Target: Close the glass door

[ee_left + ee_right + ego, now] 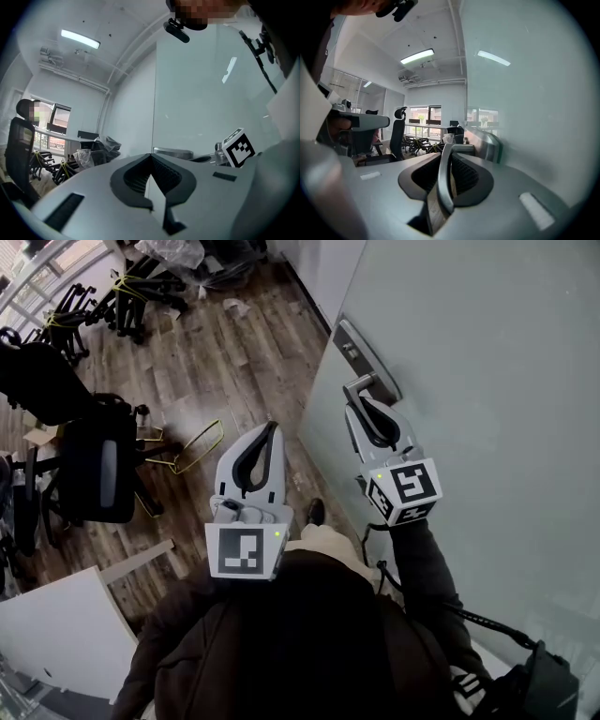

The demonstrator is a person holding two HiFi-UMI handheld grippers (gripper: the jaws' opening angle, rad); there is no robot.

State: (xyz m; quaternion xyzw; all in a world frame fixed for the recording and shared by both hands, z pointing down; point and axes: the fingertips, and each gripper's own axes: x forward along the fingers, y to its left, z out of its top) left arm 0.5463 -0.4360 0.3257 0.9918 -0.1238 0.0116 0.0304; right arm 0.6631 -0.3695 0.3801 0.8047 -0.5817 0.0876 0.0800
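Observation:
The frosted glass door (pixel 469 381) fills the right of the head view, its edge running down toward the person's body. It carries a metal handle plate (pixel 359 351) with a lever (pixel 360 382). My right gripper (pixel 364 399) is shut on that lever. In the right gripper view the lever (pixel 443 180) runs between the pads, and the door (pixel 534 103) stands close on the right. My left gripper (pixel 272 426) hovers left of the door edge over the floor, shut and holding nothing. In the left gripper view its tips (pixel 150 156) meet, facing the door (pixel 201 108) and handle plate (pixel 172 152).
A black office chair (pixel 94 465) stands at the left beside a yellow wire frame (pixel 192 446). Chair bases (pixel 103 301) are piled at the back. A white tabletop (pixel 56 634) shows at the lower left. Wood floor (pixel 234 362) lies between them and the door.

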